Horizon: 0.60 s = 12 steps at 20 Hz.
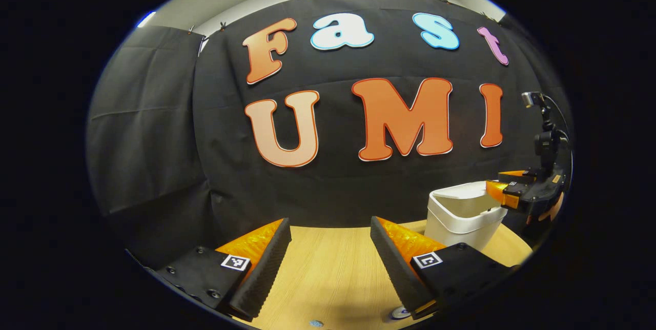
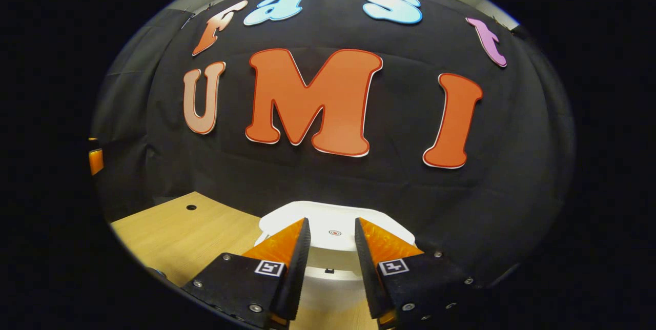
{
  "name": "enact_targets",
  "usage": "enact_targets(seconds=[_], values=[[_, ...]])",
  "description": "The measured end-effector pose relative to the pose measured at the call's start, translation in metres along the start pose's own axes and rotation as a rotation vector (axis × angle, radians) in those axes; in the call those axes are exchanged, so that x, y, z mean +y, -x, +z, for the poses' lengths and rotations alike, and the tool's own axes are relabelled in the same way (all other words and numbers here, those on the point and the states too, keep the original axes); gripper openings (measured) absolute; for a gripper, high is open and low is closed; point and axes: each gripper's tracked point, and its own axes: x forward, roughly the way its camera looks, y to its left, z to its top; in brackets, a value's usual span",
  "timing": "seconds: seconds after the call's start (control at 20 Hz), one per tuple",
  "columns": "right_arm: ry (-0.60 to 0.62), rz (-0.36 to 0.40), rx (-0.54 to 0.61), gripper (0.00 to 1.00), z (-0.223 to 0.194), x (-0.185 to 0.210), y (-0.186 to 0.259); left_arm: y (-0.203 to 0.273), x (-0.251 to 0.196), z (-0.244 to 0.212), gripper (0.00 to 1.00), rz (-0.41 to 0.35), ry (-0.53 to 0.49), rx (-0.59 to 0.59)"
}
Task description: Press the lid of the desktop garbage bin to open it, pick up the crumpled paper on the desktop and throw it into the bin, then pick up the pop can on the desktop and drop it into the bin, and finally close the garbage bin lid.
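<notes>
Right gripper (image 2: 332, 238): its two fingers stand a little apart with nothing between them, poised just above the bin's lid.
Left gripper (image 1: 330, 243): fingers spread wide and empty, held over the pale wood-grain tabletop (image 1: 328, 268), well to the side of the bin.
Bin: one small white plastic desktop garbage bin (image 1: 461, 222) stands near the table's far edge, against the black cloth wall.
Lid: the flat white lid (image 2: 333, 220) looks level and seated in the right gripper view (a small round mark sits at its middle); from the left gripper view the top is partly covered by the right gripper (image 1: 505, 194), so I cannot tell for sure that it is fully shut.
Paper and can: no crumpled paper or pop can can be made out on the visible stretch of table; two small items at the lower edge of the left gripper view are too cut off to name.
Stage: a lid that lies down with a gripper over it fits either a press to open or a lid just closed with both items inside; the scene does not settle which.
Count: two grippers, one bin, one lid.
</notes>
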Motion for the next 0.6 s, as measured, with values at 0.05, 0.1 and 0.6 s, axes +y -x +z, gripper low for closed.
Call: enact_targets(seconds=[0.05,0.1,0.6], values=[[0.004,-0.001,0.002,0.56,0.001,0.003,0.002,-0.003,0.005,-0.001,0.99,-0.002,0.004,-0.003],[0.008,-0.005,0.009,0.58,-0.001,0.007,0.004,-0.007,0.010,0.000,1.00,-0.008,0.014,-0.011],[0.024,0.013,0.033,0.83,-0.011,0.050,0.027,-0.033,0.034,-0.037,0.99,-0.059,0.041,0.068]])
